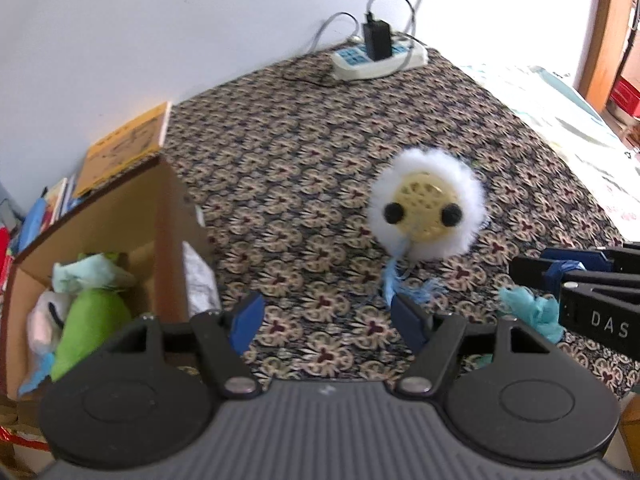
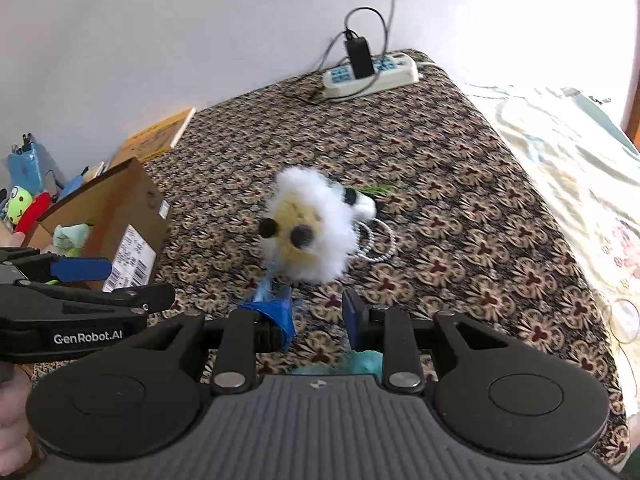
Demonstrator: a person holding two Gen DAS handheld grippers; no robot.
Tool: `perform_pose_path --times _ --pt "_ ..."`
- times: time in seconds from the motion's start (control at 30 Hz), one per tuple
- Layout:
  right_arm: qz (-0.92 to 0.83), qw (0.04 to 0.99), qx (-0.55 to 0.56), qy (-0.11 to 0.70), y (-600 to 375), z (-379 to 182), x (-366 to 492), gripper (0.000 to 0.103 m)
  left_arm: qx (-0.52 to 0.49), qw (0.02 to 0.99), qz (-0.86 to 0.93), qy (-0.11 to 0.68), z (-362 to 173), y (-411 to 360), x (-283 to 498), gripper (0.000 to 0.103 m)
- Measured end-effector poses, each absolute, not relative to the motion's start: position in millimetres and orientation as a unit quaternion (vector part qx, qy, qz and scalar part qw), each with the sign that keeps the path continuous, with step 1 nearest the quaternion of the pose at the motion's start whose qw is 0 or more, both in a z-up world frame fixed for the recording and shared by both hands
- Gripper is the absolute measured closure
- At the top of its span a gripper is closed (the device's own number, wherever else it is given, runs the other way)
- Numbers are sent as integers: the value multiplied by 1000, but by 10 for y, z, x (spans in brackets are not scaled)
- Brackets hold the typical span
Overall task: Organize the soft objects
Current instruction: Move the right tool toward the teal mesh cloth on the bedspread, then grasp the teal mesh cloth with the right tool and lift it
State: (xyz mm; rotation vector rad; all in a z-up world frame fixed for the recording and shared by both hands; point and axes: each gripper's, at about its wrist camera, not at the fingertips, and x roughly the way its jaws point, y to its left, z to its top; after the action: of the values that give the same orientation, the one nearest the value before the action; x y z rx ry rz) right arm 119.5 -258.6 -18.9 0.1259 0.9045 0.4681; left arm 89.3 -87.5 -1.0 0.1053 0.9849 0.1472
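A fluffy white toy with a cream knitted face and black eyes (image 1: 426, 208) lies on the patterned cloth; it also shows in the right wrist view (image 2: 312, 228). A light blue string (image 1: 392, 276) trails from it toward me. My left gripper (image 1: 326, 320) is open and empty, just short of the string. My right gripper (image 2: 318, 316) is open, with the string (image 2: 266, 288) by its left finger. A teal soft scrap (image 1: 528, 310) lies under the right gripper and shows there too (image 2: 360, 362). A cardboard box (image 1: 132, 216) at left holds a green soft toy (image 1: 92, 320) and others.
A power strip with a black charger (image 1: 378, 54) sits at the table's far edge by the wall. A yellow book (image 1: 128, 146) lies behind the box. A white bead loop (image 2: 376, 242) lies behind the toy. A pale bedspread (image 2: 580, 168) is at right.
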Motion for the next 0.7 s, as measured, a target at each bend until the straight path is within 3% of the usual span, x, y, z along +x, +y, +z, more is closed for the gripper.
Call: perform_pose_path --times 0.37,0.47,0.53,0.7 --pt "186 859 88 468 -2976 -412 1164 93 58 860 17 506 -247 -1157 939 26" --pt "183 853 104 479 -3054 -461 1164 93 42 857 -22 514 -282 -1203 937 19" --pt "183 849 108 484 -3077 -476 1157 93 29 855 -54 514 -285 -1235 916 6" --pt "193 836 124 499 -3102 -545 1149 92 0 848 -127 514 -371 -1330 869 6"
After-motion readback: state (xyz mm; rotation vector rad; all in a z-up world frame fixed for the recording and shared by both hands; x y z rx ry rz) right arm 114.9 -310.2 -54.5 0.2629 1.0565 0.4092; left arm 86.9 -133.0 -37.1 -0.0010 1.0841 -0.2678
